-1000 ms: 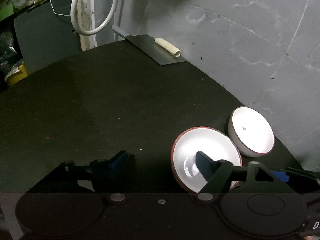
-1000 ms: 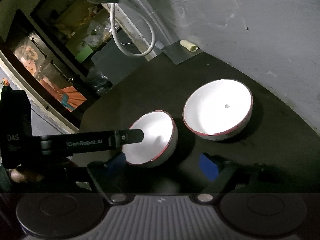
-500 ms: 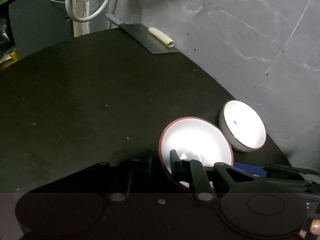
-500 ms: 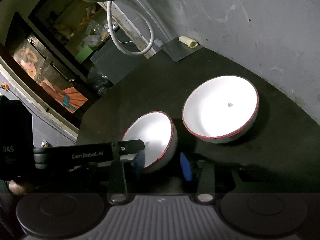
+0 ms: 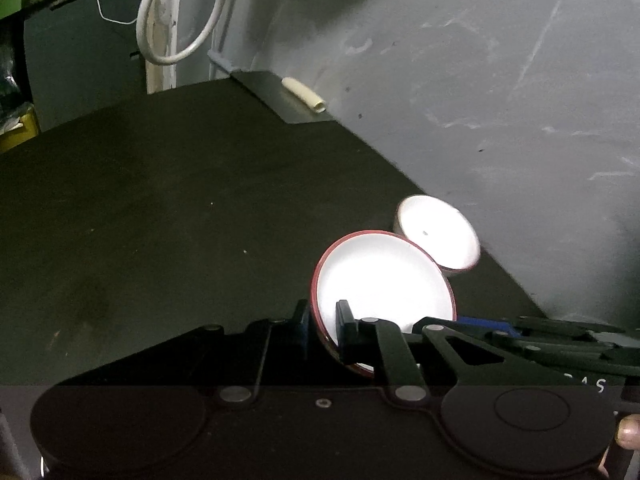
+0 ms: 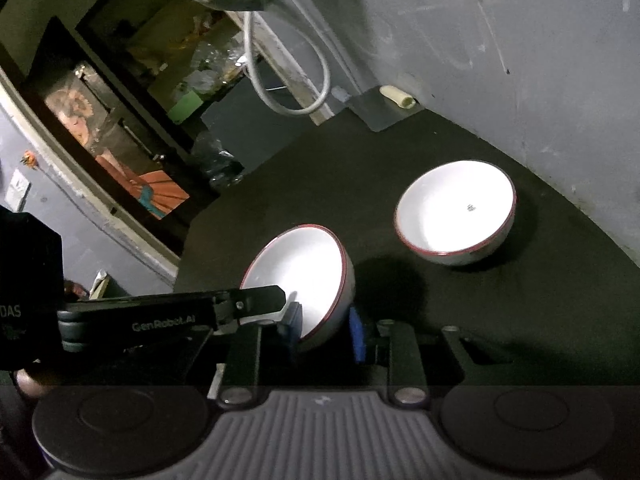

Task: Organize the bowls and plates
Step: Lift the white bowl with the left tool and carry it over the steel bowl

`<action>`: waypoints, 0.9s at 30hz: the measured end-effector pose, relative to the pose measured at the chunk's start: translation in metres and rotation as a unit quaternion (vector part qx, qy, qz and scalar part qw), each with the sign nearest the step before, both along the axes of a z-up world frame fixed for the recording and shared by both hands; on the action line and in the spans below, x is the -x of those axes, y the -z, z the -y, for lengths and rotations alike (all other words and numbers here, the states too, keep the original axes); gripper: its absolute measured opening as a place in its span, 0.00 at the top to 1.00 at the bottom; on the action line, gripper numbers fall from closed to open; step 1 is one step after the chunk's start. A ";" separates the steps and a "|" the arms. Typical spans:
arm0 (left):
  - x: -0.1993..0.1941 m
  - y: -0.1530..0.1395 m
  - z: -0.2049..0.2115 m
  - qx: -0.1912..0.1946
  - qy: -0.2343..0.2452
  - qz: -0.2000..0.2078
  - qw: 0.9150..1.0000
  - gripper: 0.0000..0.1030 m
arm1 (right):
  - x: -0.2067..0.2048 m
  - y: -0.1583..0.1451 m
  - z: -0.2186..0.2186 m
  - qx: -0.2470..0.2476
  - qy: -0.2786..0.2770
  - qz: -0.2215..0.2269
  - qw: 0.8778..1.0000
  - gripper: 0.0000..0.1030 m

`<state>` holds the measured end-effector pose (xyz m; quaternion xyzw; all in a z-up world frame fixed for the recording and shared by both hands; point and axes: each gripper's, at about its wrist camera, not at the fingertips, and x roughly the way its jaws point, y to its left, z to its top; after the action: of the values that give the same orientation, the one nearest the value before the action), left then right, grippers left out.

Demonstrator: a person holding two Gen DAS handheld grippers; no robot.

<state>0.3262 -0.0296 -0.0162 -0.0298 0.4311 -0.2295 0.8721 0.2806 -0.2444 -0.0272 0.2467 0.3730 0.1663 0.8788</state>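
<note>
Two white bowls with red rims are on a black table [image 5: 160, 220]. The near bowl [image 5: 384, 280] [image 6: 304, 268] is tilted and casts a shadow on the table beneath it. My left gripper [image 5: 323, 320] is shut on its rim, one finger inside and one outside. In the right wrist view the left gripper [image 6: 280, 304] reaches in from the left. My right gripper [image 6: 326, 326] is closing on the same bowl's near wall, a blue pad against each side. The far bowl [image 5: 436, 232] [image 6: 456, 208] sits upright by the wall, untouched.
A grey wall [image 5: 480, 100] runs along the table's right edge. At the back lies a flat metal sheet [image 5: 280, 96] with a cream roll [image 5: 304, 94] on it. A white hose loop [image 5: 160, 20] hangs behind. Cluttered shelves [image 6: 180, 72] stand beyond the table's left side.
Both grippers went from wide open to closed on the near bowl's rim. The bowl has tipped up and risen slightly, away from the far bowl.
</note>
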 end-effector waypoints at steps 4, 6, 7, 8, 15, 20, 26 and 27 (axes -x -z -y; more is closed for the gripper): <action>0.031 -0.015 -0.012 0.019 0.001 0.007 1.000 0.87 | 0.031 -0.018 -0.005 0.005 -0.011 0.011 1.000 0.72; 0.049 -0.022 -0.018 0.027 0.002 0.009 1.000 0.87 | 0.048 -0.027 -0.008 0.007 -0.018 0.013 1.000 0.72; 0.059 -0.024 -0.022 0.031 0.002 0.010 0.999 0.87 | 0.057 -0.031 -0.010 0.007 -0.021 0.014 1.000 0.72; 0.068 -0.026 -0.026 0.033 0.002 0.011 0.999 0.87 | 0.066 -0.035 -0.012 0.009 -0.025 0.015 1.000 0.72; 0.132 -0.031 -0.054 0.049 -0.014 0.001 0.999 0.87 | 0.125 -0.053 -0.038 0.024 -0.052 0.015 0.998 0.72; 0.166 -0.027 -0.074 0.049 -0.023 -0.017 0.998 0.87 | 0.158 -0.054 -0.058 0.028 -0.072 0.003 0.997 0.72; 0.199 -0.020 -0.095 0.049 -0.034 -0.036 0.998 0.87 | 0.188 -0.049 -0.077 0.029 -0.087 -0.013 0.996 0.72; 0.203 -0.019 -0.097 0.048 -0.034 -0.038 0.998 0.87 | 0.190 -0.048 -0.079 0.030 -0.089 -0.015 0.995 0.72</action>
<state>0.1237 0.0677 0.0025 -0.0952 0.4514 -0.2187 0.8598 0.0904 -0.1655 0.0210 0.1890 0.4116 0.2288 0.8617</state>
